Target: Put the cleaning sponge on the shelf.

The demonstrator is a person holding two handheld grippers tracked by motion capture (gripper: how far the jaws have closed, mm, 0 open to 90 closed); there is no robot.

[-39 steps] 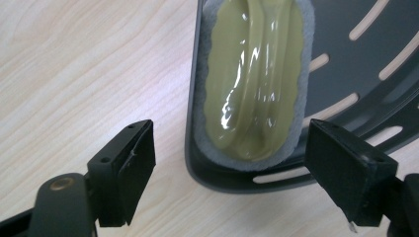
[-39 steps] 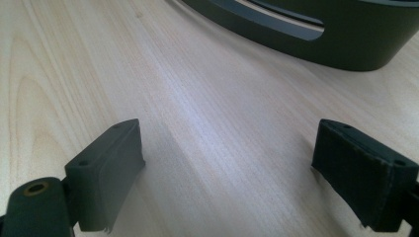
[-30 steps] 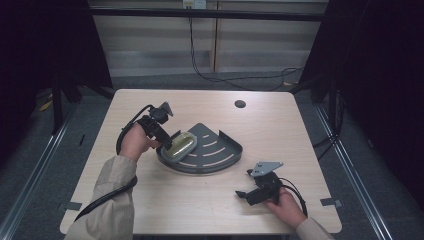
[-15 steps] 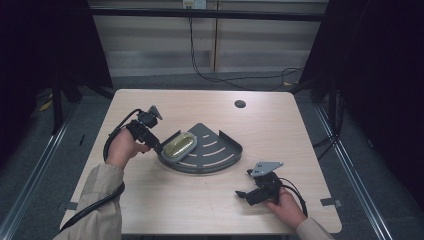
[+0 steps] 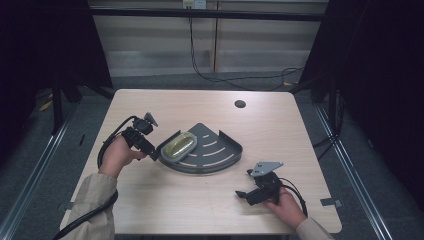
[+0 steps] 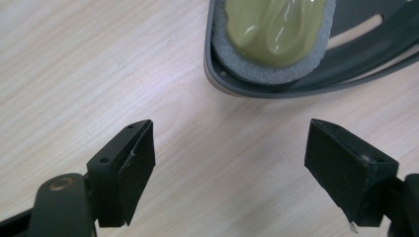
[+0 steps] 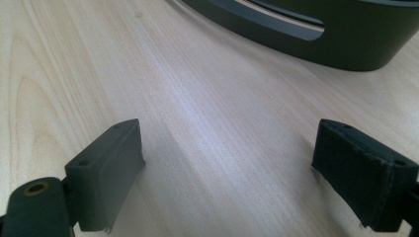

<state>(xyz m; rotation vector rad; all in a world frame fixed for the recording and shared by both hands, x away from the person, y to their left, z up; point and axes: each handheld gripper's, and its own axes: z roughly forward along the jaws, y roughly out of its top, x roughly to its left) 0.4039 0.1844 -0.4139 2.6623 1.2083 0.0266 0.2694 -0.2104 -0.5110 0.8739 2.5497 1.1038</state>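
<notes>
With both sets of jaws spread wide, nothing is pinched.
My left gripper [image 5: 152,152] sits just off the pointed end of the grey corner tray [image 5: 227,156] — jaws apart over bare table [image 5: 165,205], holding nothing. Sponge [image 5: 180,144], yellow-green top on a grey base, lies inside the tray at that end. My right gripper [image 5: 243,194] rests low on the table near the tray's curved wall, also gaping.
</notes>
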